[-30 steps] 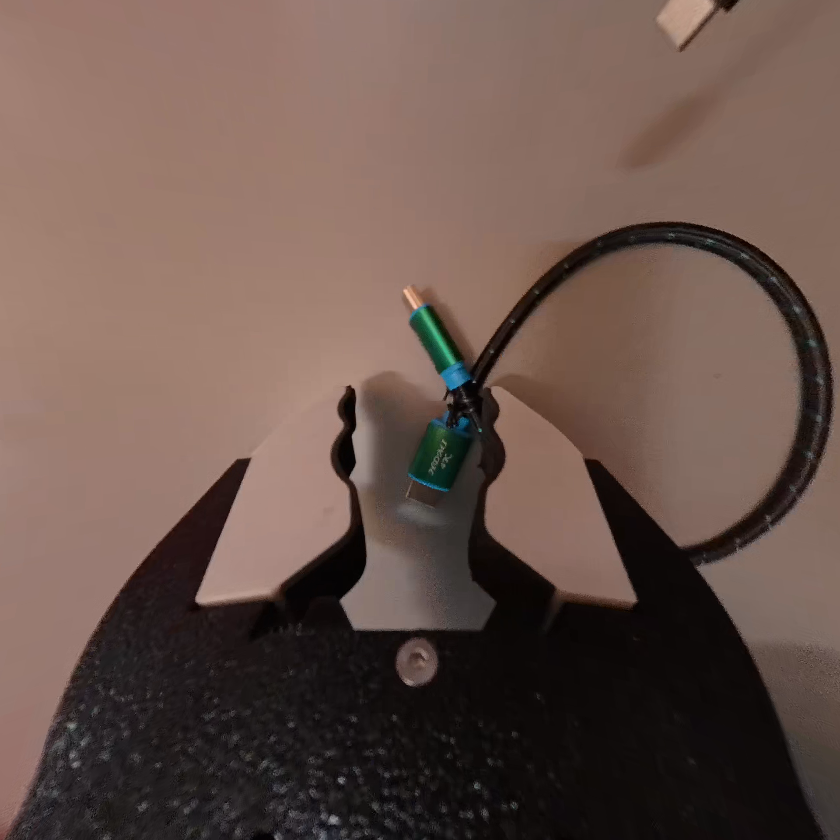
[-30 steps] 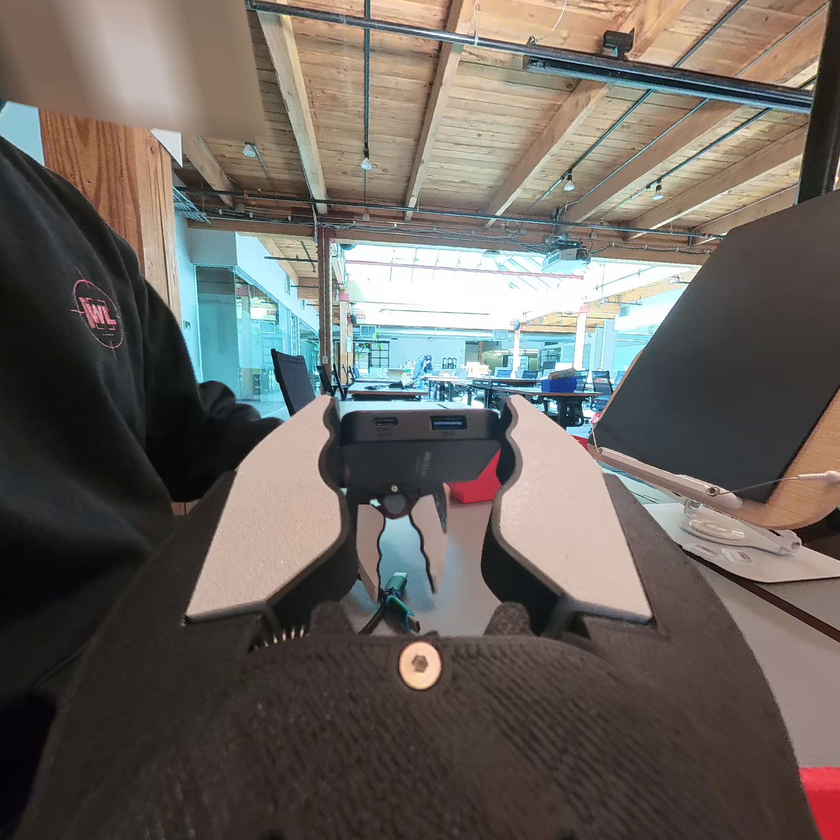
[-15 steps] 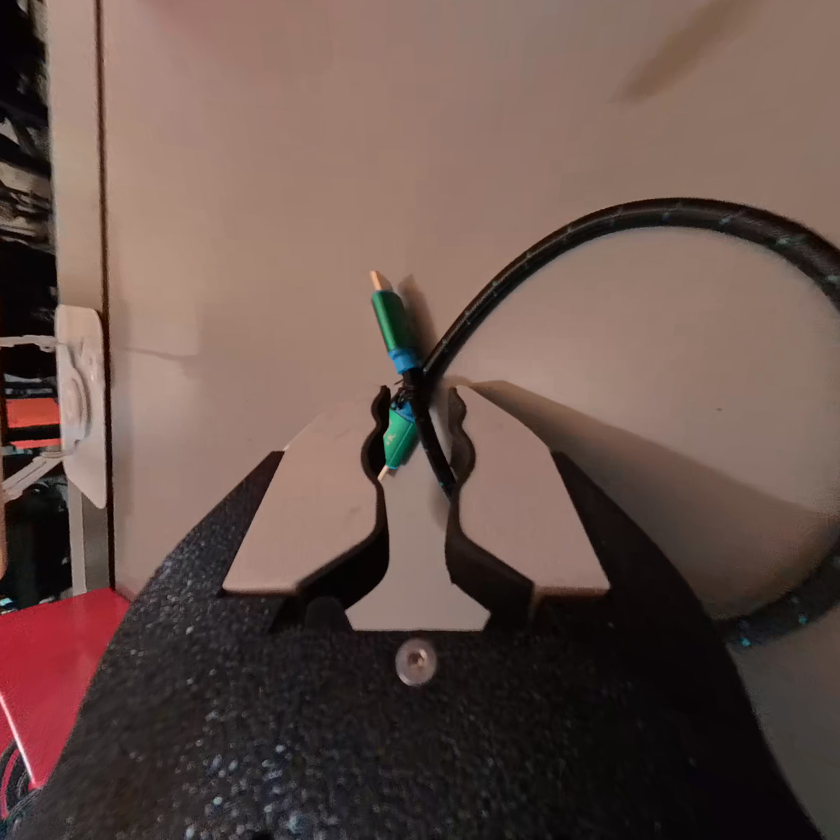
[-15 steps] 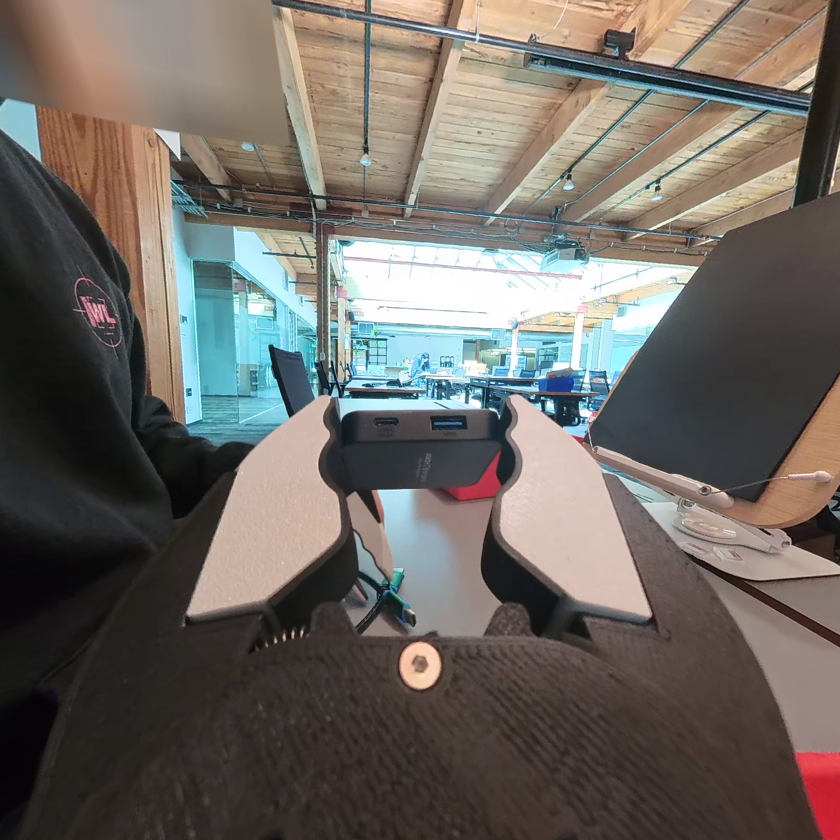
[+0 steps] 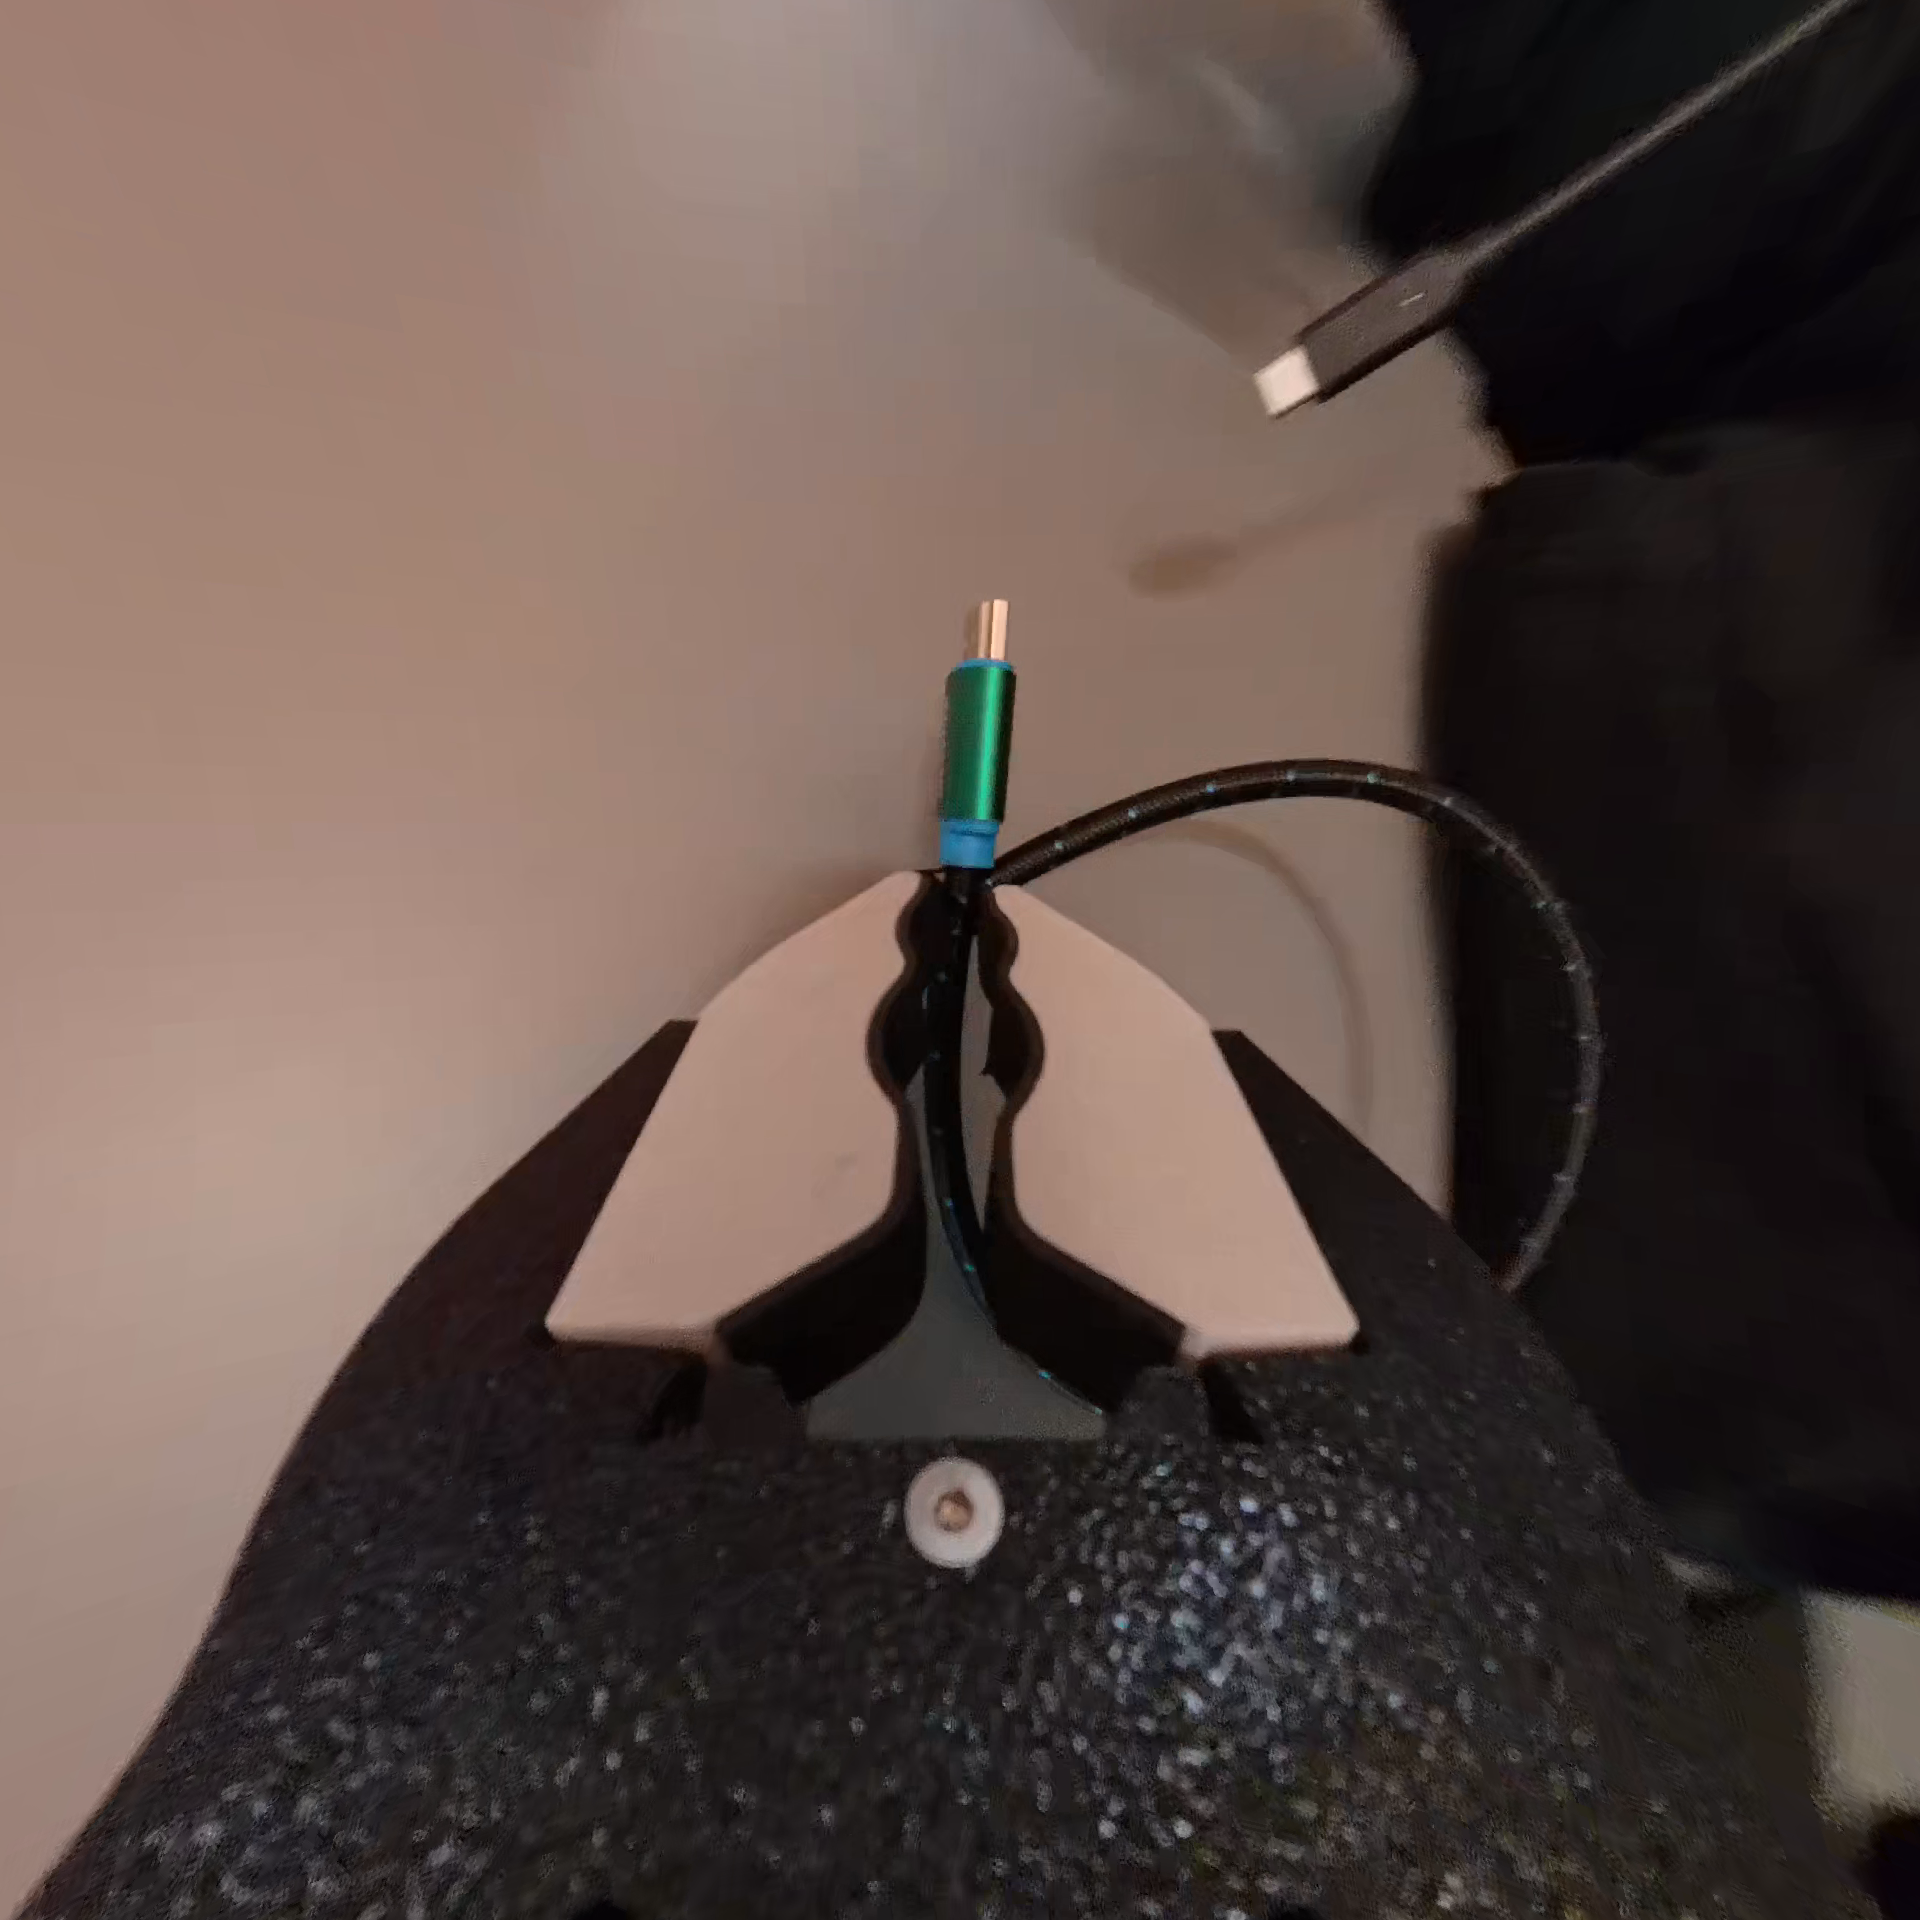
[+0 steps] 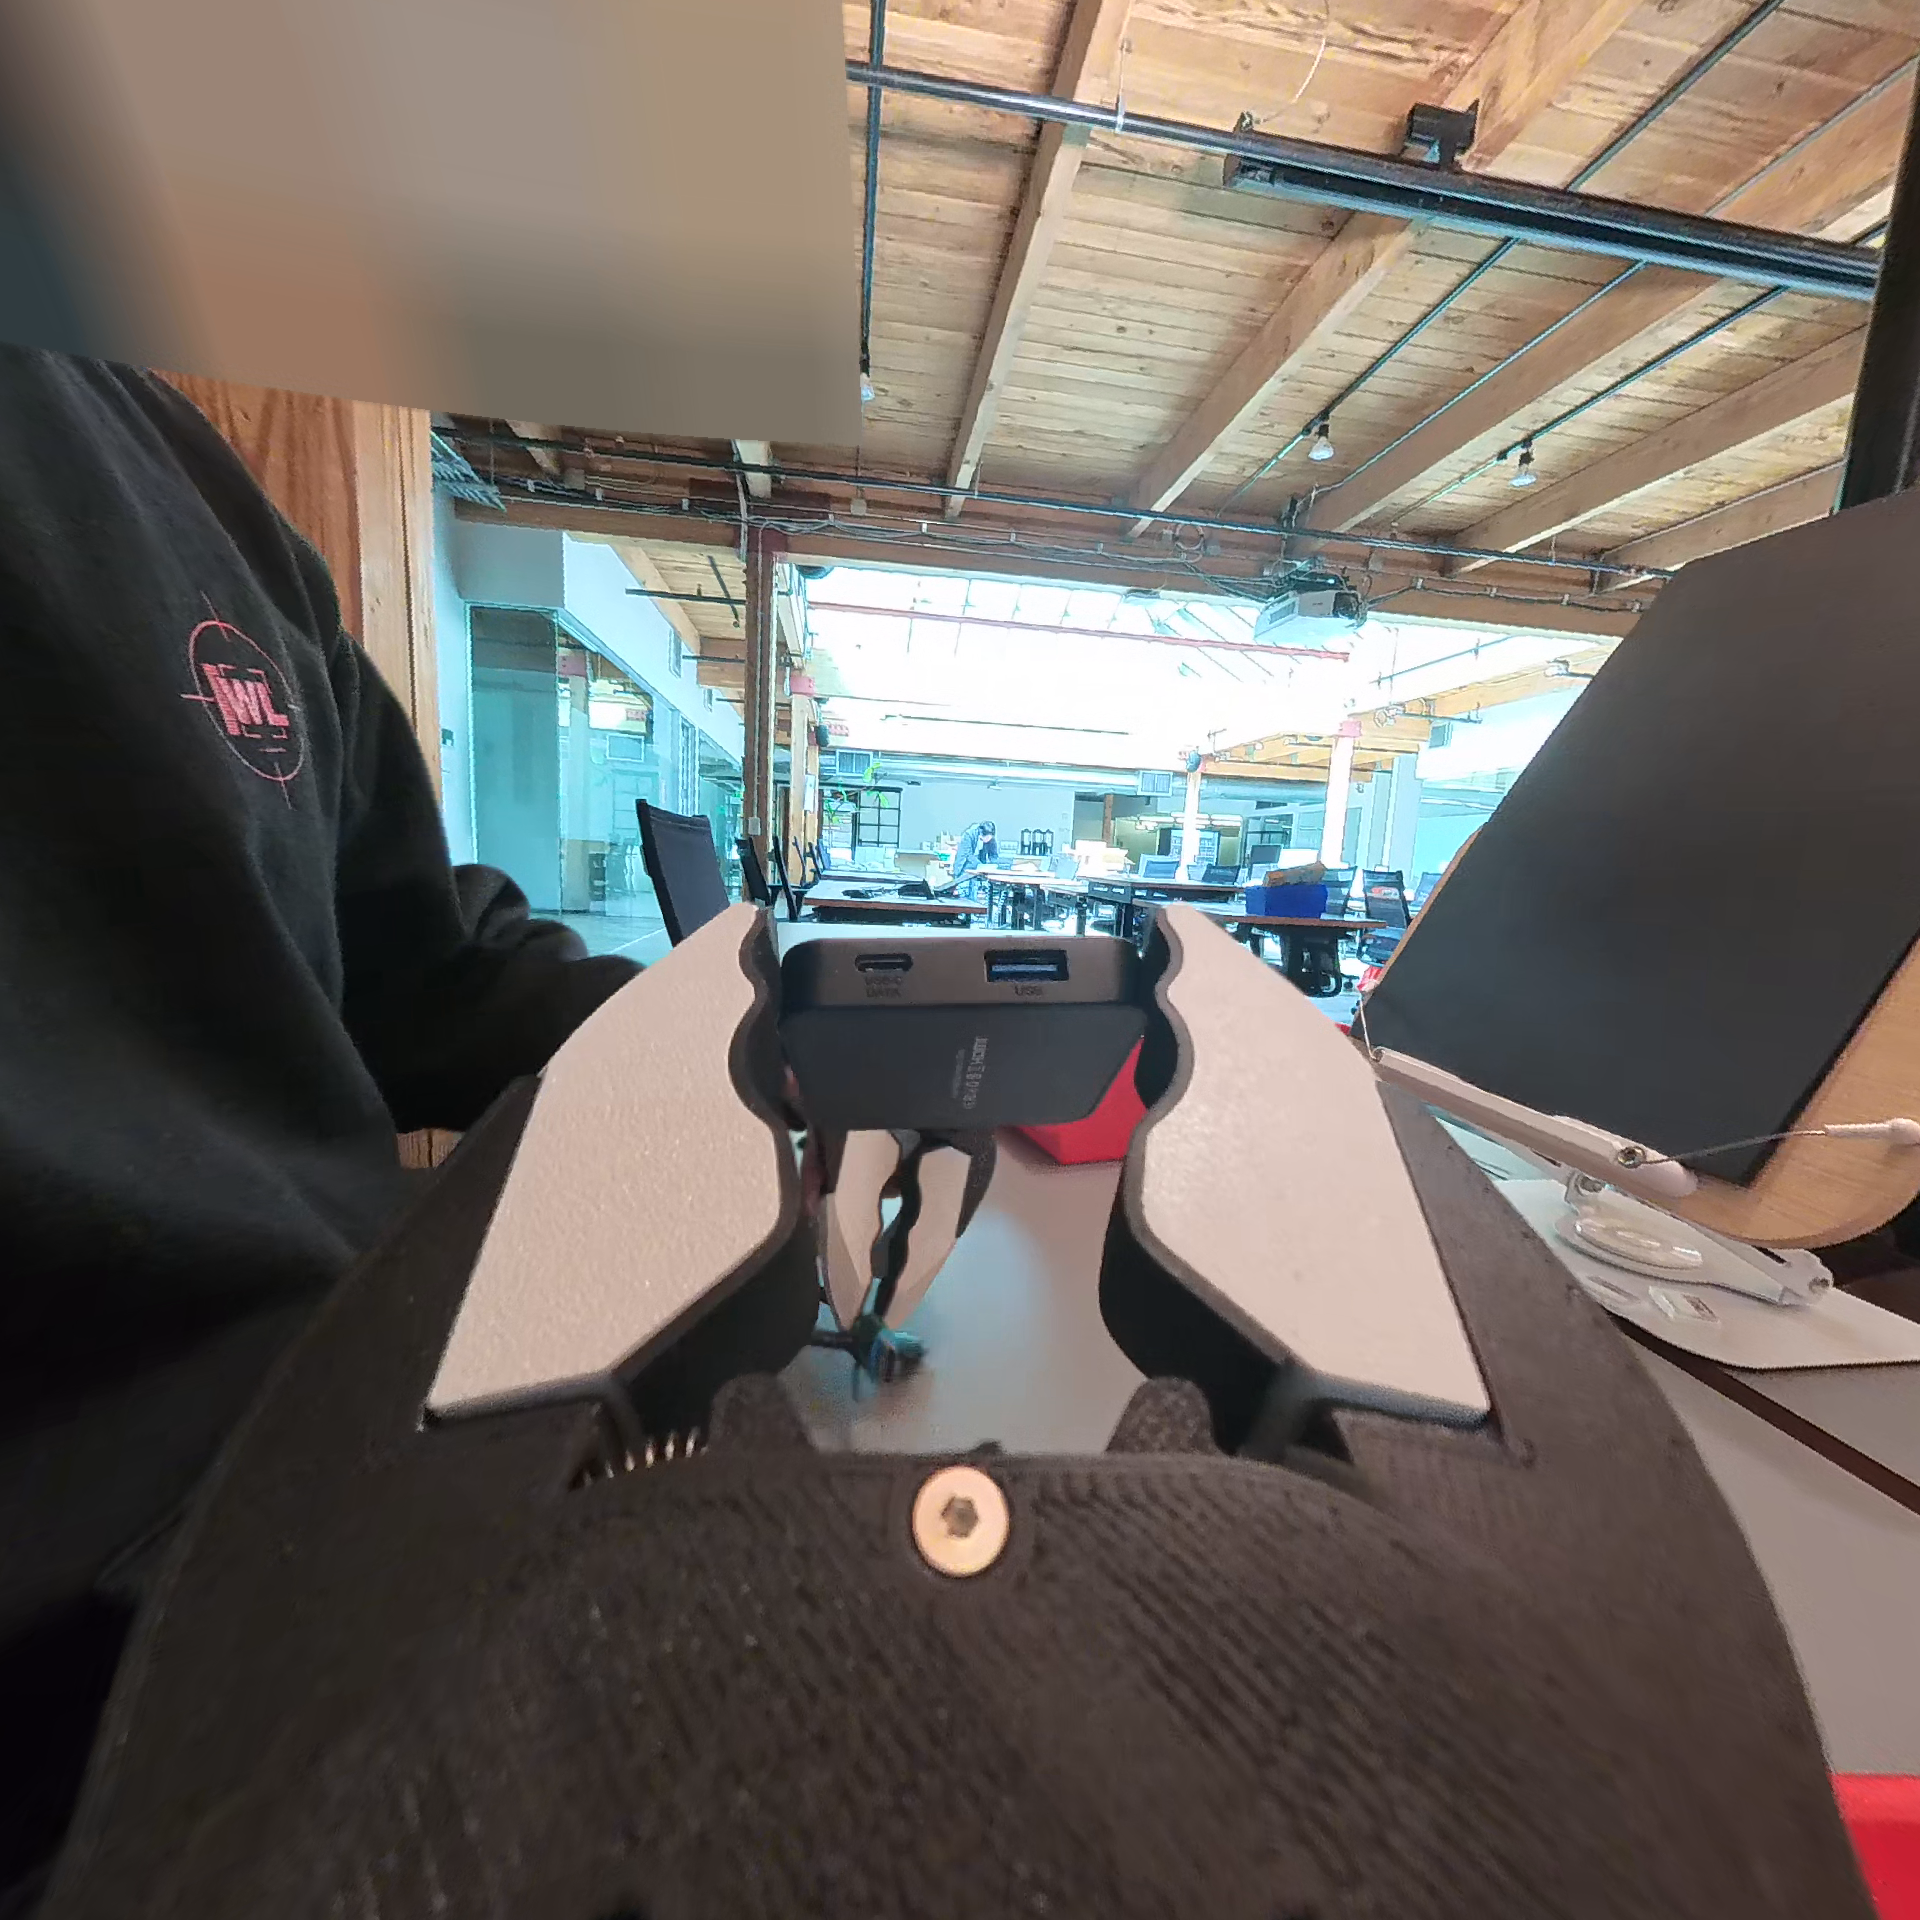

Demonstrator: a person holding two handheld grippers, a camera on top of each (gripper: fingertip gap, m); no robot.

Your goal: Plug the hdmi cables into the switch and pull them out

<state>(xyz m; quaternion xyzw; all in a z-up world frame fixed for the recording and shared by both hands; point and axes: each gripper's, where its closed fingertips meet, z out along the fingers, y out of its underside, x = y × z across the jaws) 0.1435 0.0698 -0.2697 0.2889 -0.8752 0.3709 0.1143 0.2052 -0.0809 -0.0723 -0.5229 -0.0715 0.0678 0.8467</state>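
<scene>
HDMI cable (image 5: 1475, 831): braided black, short, looped at right-centre of my left wrist view. It's light and the jacket is stiff enough to hold its own arc, so it'll spring back when released. My left tongs (image 5: 954, 891) are pinched together on the braid just below the green plug (image 5: 977, 750), which sticks straight up past the tips at frame centre, metal tip bare. I judge that grip poor for insertion: the cord flexes right behind the plug, so the plug can wobble or fold under push. Better hold is the green metal shell itself, which is rigid, though probably slick.

Switch (image 6: 961, 1055): small black box, centre of the right wrist view, clamped across its width by my right tongs (image 6: 961, 1023). It's a hard plastic shell, light and smooth, so it could pivot in the pads when the plug presses in. Two ports face the camera on its near edge; neither has anything in it. Left tongs and a bit of green show low-centre beneath the switch.

A second black plug with a pale tip (image 5: 1351, 343) hangs at upper right of the left view, off the counter (image 5: 468, 623), its cord running out of frame; I can't tell what it joins.

No containers in either view.
</scene>
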